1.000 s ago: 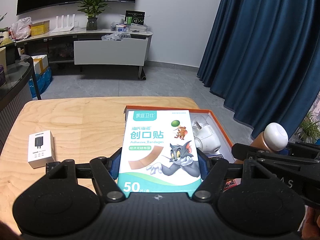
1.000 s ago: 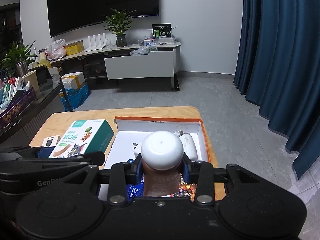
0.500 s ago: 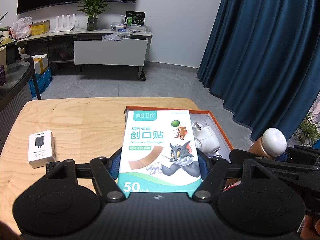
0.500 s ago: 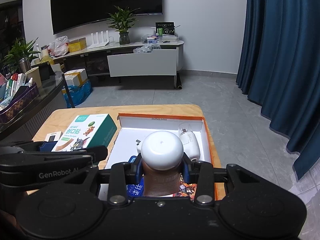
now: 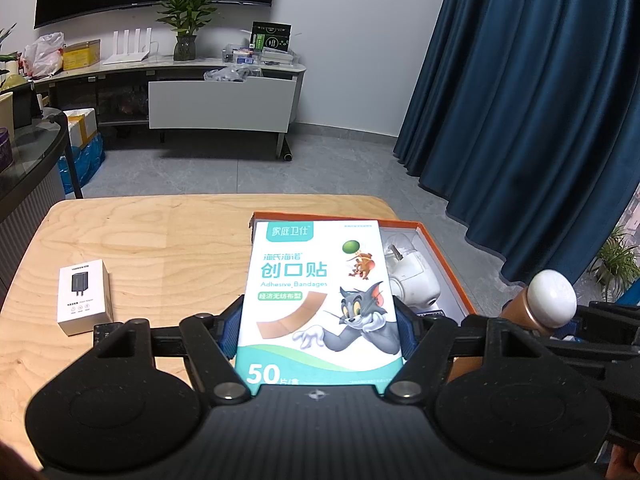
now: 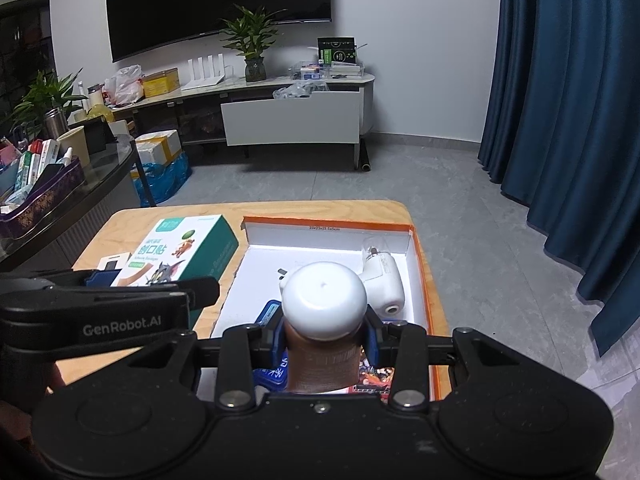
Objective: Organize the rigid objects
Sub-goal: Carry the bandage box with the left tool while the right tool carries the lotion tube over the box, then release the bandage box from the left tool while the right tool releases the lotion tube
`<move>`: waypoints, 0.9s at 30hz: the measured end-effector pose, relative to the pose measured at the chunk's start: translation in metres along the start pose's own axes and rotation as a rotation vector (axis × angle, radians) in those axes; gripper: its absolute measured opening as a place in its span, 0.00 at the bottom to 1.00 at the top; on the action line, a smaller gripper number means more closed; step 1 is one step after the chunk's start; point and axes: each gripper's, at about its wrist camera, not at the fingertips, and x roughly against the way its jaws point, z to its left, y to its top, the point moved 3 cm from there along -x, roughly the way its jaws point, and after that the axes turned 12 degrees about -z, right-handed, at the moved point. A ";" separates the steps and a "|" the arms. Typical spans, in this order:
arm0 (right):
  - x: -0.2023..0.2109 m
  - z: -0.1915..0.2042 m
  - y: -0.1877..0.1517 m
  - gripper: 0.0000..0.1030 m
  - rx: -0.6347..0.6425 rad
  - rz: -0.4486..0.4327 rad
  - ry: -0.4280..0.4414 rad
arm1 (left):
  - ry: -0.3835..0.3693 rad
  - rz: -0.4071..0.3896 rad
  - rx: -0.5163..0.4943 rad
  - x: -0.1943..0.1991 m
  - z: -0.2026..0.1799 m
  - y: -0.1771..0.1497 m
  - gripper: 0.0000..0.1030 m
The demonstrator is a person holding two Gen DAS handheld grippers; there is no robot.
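Left gripper: jaws part-open, clamped on the sides of the bandage box, held at frame centre above the table. Right gripper: nearly closed, gripping a brown bottle with white cap, lower centre, over the orange tray. Charger box lies at left.

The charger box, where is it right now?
In the left wrist view, the charger box lies on the wooden table, left of the left gripper.
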 end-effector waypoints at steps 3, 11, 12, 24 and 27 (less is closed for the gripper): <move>0.001 0.000 -0.003 0.45 0.010 0.012 0.003 | 0.000 0.002 0.000 0.000 0.000 0.000 0.70; 0.002 0.003 -0.006 0.45 0.039 0.066 0.012 | -0.001 0.011 0.007 -0.002 0.003 -0.001 0.70; 0.000 0.003 -0.007 0.45 0.044 0.079 0.016 | 0.001 0.013 0.008 -0.003 0.003 -0.001 0.70; -0.034 -0.012 -0.005 0.59 -0.036 0.060 -0.055 | 0.005 0.032 0.008 -0.014 0.010 -0.001 0.70; -0.026 -0.020 -0.002 0.65 -0.051 0.000 -0.086 | -0.011 0.049 0.004 -0.020 0.008 -0.003 0.70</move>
